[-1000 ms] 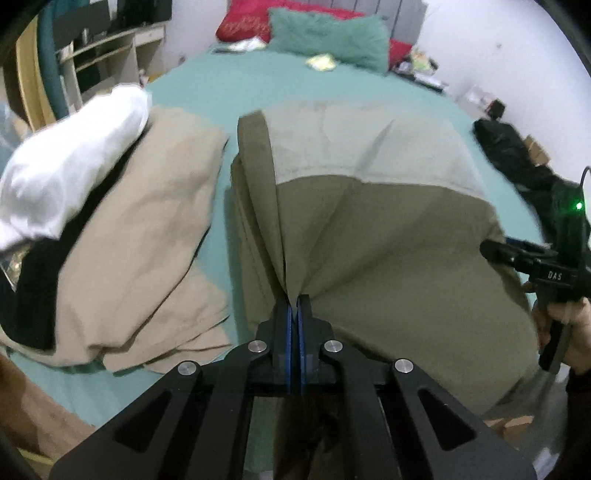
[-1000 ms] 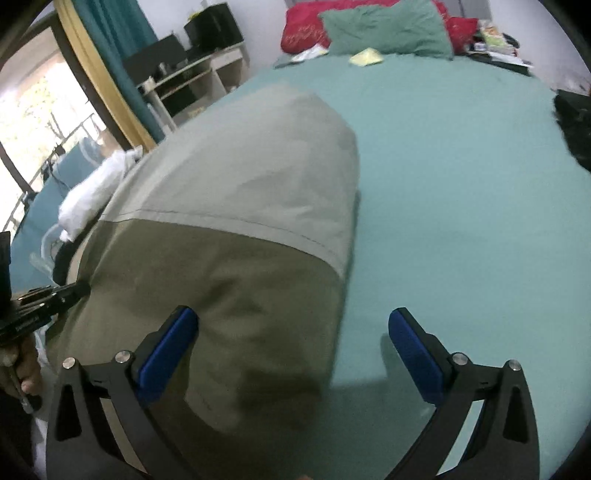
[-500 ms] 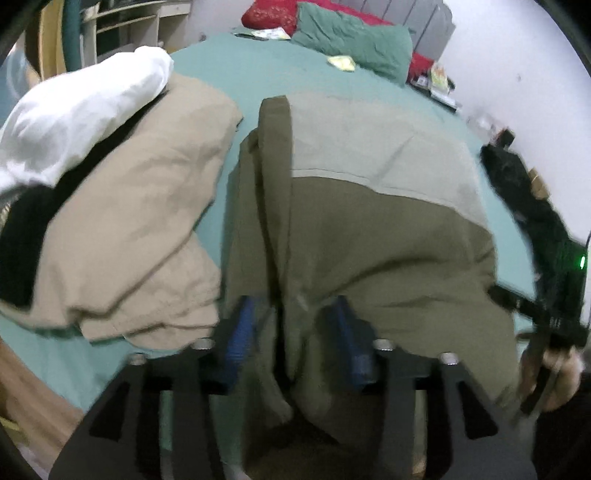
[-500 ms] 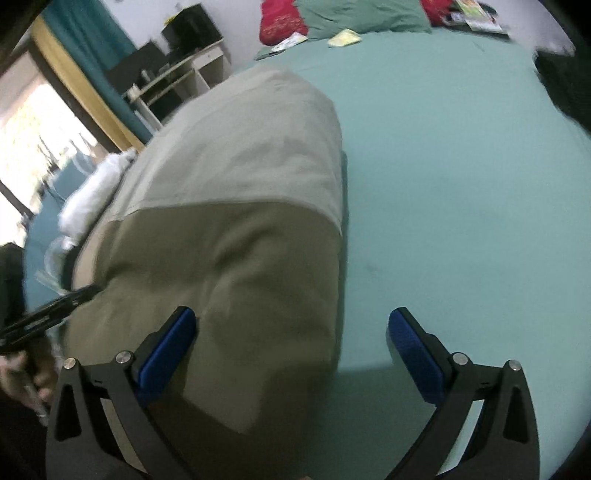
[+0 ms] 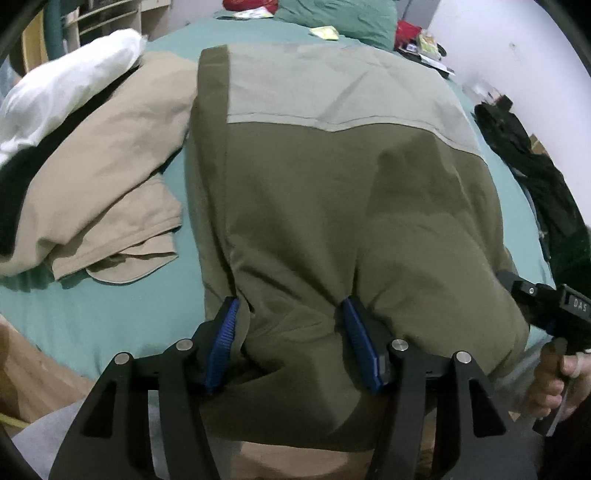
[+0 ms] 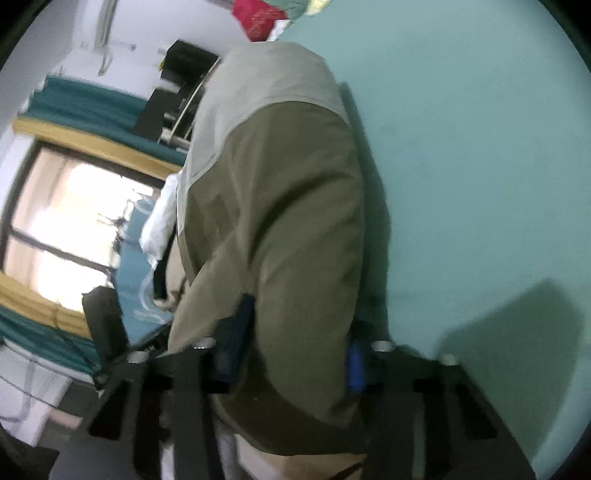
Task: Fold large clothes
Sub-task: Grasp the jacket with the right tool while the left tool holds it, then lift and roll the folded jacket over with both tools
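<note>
An olive garment with a lighter grey-green upper panel point(image 5: 332, 177) lies lengthwise on the green bed point(image 5: 110, 314). My left gripper point(image 5: 291, 339) is open, its blue pads either side of a bunched fold at the garment's near edge. My right gripper point(image 6: 295, 350) has rolled sideways and its jaws stand part open around the garment's near right edge point(image 6: 288, 221); the cloth fills the gap between the pads. The right gripper also shows in the left wrist view point(image 5: 550, 306), held in a hand at the right.
A beige garment point(image 5: 99, 166) with white cloth point(image 5: 66, 85) and black cloth on it lies left of the olive one. A black garment point(image 5: 532, 166) lies along the bed's right side. Pillows point(image 5: 332, 14) are at the head. A window point(image 6: 66, 221) is at the left.
My left gripper let go of the pinched fold and opened wide around the near edge. My right gripper rolled sideways, moved onto the garment's right edge and narrowed its jaws.
</note>
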`<state>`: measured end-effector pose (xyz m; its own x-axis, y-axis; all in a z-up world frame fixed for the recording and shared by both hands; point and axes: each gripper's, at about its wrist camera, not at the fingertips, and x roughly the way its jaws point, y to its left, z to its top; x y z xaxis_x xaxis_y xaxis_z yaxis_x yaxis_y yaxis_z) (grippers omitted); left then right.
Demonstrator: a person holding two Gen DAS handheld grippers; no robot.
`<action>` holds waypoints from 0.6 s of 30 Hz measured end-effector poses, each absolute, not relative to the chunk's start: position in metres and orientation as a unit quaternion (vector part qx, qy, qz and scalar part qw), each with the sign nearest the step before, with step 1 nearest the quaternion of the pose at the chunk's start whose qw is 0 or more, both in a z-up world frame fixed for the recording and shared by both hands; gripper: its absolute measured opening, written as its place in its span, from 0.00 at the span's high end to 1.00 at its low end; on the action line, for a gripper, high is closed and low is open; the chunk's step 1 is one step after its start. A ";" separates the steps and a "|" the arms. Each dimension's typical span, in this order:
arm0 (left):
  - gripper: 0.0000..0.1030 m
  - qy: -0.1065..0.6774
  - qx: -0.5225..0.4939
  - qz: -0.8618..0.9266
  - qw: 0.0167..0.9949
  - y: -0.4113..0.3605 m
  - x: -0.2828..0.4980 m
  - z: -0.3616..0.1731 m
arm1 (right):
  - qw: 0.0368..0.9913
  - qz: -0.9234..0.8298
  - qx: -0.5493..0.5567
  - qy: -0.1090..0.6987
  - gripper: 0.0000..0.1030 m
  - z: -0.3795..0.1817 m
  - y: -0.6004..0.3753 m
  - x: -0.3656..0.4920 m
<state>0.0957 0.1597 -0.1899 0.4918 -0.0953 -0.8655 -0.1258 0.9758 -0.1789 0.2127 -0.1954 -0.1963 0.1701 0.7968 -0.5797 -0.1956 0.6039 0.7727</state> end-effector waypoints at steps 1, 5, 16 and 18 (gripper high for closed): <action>0.42 0.501 -0.108 0.005 0.859 0.156 0.094 -0.188 | 0.727 0.343 0.251 0.539 0.71 -0.187 -0.193 0.210; 0.42 0.500 -0.113 -0.039 0.858 0.131 0.088 -0.183 | 0.757 0.327 0.202 0.528 0.73 -0.159 -0.205 0.195; 0.42 0.508 -0.101 -0.142 0.843 0.072 0.077 -0.179 | 0.786 0.269 0.150 0.535 0.72 -0.160 -0.270 0.165; 0.38 0.493 -0.125 -0.128 0.851 0.087 0.077 -0.170 | 0.788 0.266 0.141 0.536 0.67 -0.157 -0.266 0.169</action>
